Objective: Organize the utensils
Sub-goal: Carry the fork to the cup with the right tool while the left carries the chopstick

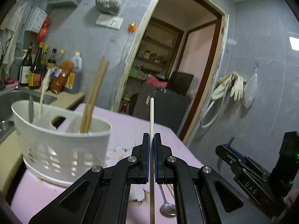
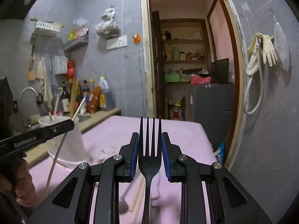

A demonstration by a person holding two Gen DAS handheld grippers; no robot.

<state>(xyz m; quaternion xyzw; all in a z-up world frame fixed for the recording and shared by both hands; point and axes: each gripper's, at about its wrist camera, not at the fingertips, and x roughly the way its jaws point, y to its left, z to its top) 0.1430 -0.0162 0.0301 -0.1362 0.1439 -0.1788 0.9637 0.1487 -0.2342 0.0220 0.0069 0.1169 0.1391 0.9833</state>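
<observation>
Left gripper (image 1: 151,140) pinches a slim white chopstick (image 1: 151,115) beside the white slotted plastic holder (image 1: 61,141); right gripper (image 2: 150,145) clamps a dark metal fork (image 2: 150,160)

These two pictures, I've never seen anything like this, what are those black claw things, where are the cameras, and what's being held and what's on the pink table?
The black claws are hand-held grippers, one in each of a person's hands; there is no robot arm. Each carries a wide-angle camera looking forward along its two fingers, so each picture is taken from one gripper.

In the left wrist view, the left gripper is shut on a white chopstick. In the right wrist view, the right gripper holds a dark fork between its blue pads, tines pointing away.

On the pink table stands a white utensil basket with wooden chopsticks already in it. A metal spoon and more chopsticks lie on the table below the grippers. Behind are a sink, sauce bottles and a doorway.
</observation>
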